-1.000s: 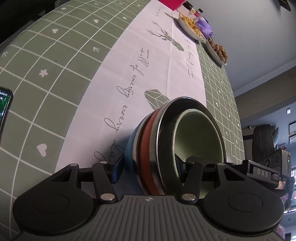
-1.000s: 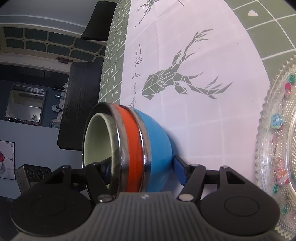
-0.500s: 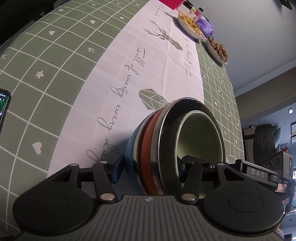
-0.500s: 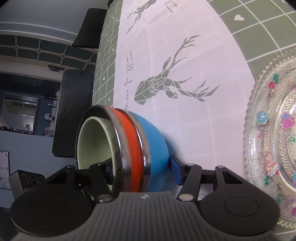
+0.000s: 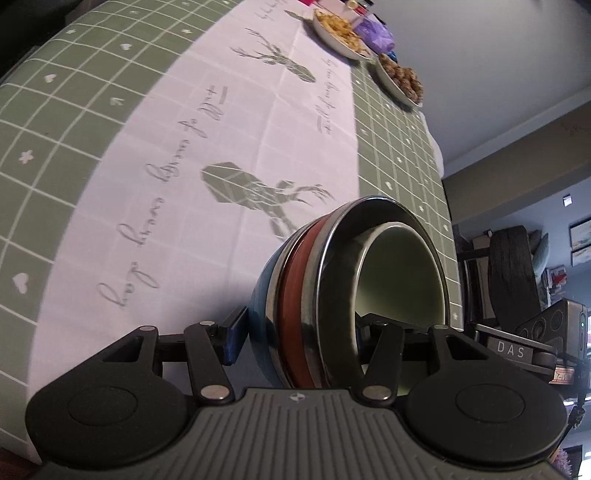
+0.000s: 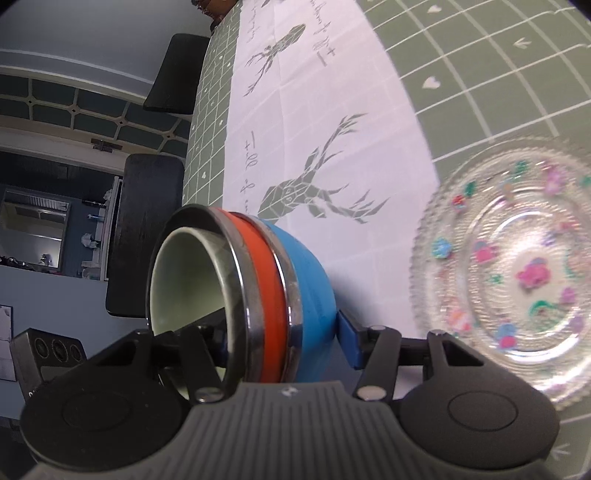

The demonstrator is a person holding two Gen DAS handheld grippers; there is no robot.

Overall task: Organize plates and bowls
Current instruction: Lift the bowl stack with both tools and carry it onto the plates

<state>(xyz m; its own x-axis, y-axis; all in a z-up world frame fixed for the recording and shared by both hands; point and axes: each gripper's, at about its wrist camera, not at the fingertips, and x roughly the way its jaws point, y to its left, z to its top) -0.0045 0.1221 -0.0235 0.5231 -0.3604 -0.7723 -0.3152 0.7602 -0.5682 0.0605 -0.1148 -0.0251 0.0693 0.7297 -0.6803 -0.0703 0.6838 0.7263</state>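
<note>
Both claws are gripping the nested stack of blue, orange and pale green bowls (image 5: 354,295) from opposite sides, left gripper (image 5: 299,332) and right gripper (image 6: 284,328), the right one's jaws just closing tighter. They're carrying it over the green tablecloth (image 6: 480,74), beside the patterned glass plate (image 6: 517,273), probably so nothing slips apart.

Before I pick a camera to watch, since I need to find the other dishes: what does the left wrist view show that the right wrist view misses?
Only the left wrist view shows the two food plates: the chips plate and the plate of brown snacks, at the table's far end. Only the right wrist view shows the glass plate with coloured flowers, lying on the tablecloth near the stack, and two dark chairs. Both show the nested bowl stack, green inside red inside blue, gripped in the jaws, and the deer-print tablecloth.
</note>
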